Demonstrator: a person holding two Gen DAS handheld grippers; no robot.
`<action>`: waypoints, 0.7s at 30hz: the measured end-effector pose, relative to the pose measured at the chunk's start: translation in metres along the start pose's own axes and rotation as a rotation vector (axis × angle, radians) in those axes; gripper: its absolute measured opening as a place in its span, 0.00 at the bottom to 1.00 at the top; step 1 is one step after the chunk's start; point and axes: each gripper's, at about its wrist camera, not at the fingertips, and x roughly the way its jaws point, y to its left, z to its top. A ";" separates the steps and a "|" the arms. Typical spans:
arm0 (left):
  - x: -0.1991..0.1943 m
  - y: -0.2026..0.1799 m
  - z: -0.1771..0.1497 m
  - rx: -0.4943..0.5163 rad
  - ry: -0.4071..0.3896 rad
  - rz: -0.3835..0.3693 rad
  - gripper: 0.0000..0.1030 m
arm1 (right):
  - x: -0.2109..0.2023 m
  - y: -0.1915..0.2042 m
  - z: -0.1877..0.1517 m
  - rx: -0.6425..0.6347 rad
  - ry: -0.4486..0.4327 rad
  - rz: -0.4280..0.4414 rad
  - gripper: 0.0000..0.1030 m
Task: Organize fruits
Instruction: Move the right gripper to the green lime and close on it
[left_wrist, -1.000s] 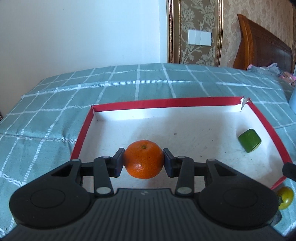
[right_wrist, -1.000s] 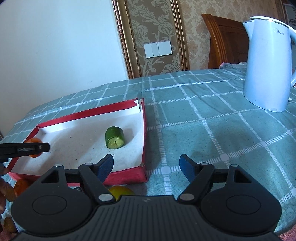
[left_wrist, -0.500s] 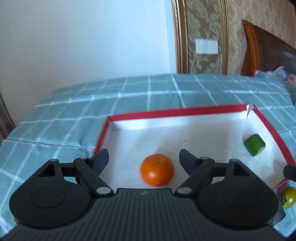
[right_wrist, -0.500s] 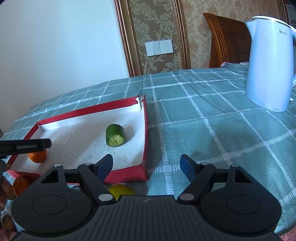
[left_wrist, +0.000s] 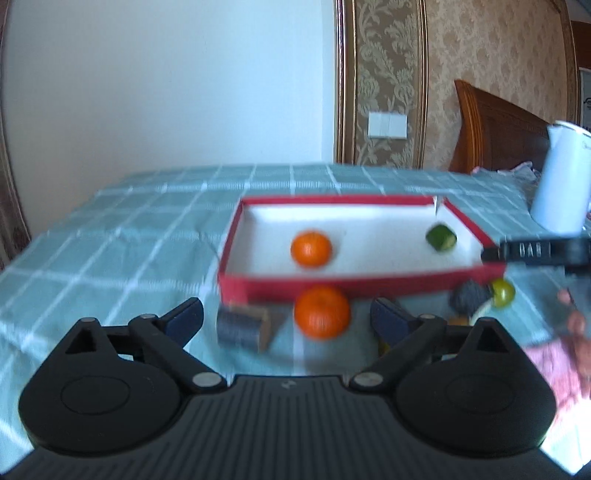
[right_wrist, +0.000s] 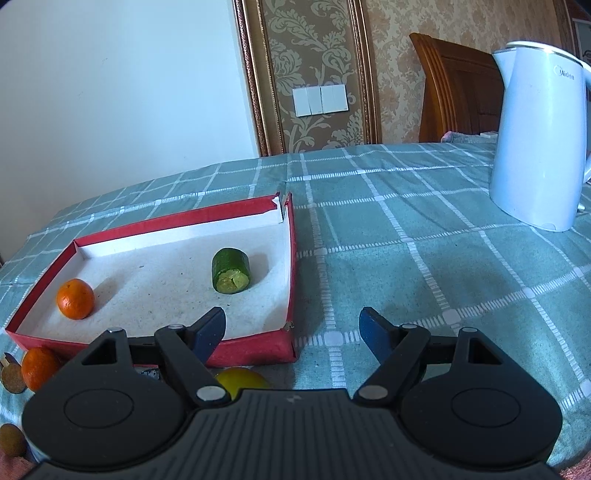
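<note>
A red tray (left_wrist: 332, 286) with a white floor holds an orange (left_wrist: 310, 248) and a green cucumber piece (left_wrist: 440, 238). My left gripper (left_wrist: 286, 314) is back from the tray's near wall, jaws opening wide, gripping nothing. A second orange (left_wrist: 322, 316) lies on the cloth just beyond its fingers, untouched. In the right wrist view the same tray (right_wrist: 291, 258), orange (right_wrist: 75, 298) and cucumber piece (right_wrist: 231, 270) show. My right gripper (right_wrist: 291, 325) stands open and empty over the tray's near right corner. A yellow fruit (right_wrist: 240, 380) lies below it.
A white kettle (right_wrist: 539, 136) stands far right on the checked green cloth. A dark cylinder (left_wrist: 243, 325), a yellow-green fruit (left_wrist: 502, 292) and small brown pieces (right_wrist: 13, 376) lie in front of the tray. Another orange (right_wrist: 38, 367) sits at its near left corner. A person's hand (left_wrist: 576, 332) is at right.
The left gripper let go of the orange inside the tray, opened wide and drew back toward me. The right gripper stayed in place.
</note>
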 end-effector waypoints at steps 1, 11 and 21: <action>-0.001 0.001 -0.005 -0.004 0.007 0.000 0.94 | 0.000 0.000 0.000 -0.006 -0.002 0.000 0.77; 0.006 0.006 -0.034 0.033 0.050 0.026 0.95 | -0.004 0.001 -0.002 -0.026 -0.020 -0.007 0.77; 0.007 0.007 -0.036 0.073 0.072 -0.041 1.00 | -0.034 -0.011 -0.021 -0.096 -0.022 -0.015 0.77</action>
